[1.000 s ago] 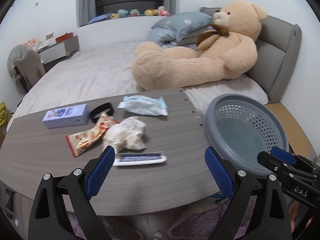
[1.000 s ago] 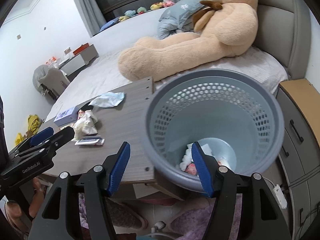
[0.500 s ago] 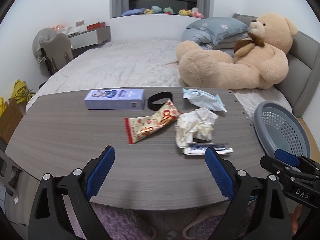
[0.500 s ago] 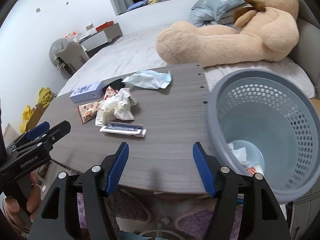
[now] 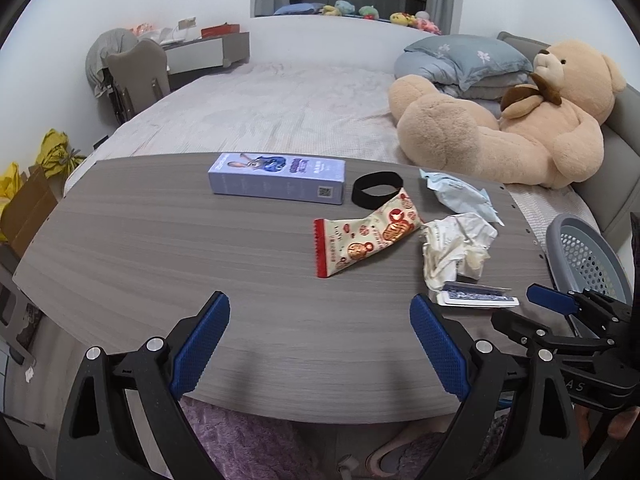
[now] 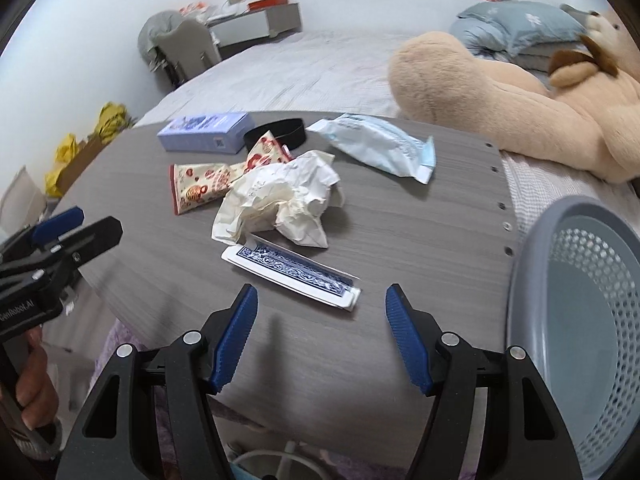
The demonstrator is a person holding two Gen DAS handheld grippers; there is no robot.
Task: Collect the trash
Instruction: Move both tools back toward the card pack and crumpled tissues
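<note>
At the centre of the right wrist view, a crumpled white paper wad [image 6: 280, 200] lies on the grey wood-grain table [image 6: 400, 240]. Its lower edge touches a flat blue-patterned card packet [image 6: 294, 274], which lies just above the right gripper [image 6: 322, 336]. To the left of the wad, and touching it, lies a red-and-cream snack wrapper [image 6: 200, 186]. To the upper right, apart from the wad, lies a pale blue plastic pouch [image 6: 376, 146]. Above the wrapper sit a black band [image 6: 276, 134] and a lavender box [image 6: 206, 132].

The right gripper's jaws are spread apart with nothing between them, above bare table. The grey perforated basket [image 6: 580, 320] stands at the right edge of the frame, beside the table's end.

In the left wrist view, the left gripper [image 5: 320, 344] is also released, jaws wide, over the near table edge with nothing between them. The wad [image 5: 456, 248] lies right of centre, the wrapper [image 5: 364, 240] at centre, the box [image 5: 276, 178] above it, the basket [image 5: 580, 256] at the right edge.

Beyond the table stands a bed [image 5: 280, 112] with a large tan teddy bear [image 5: 520, 120] in the upper right.
</note>
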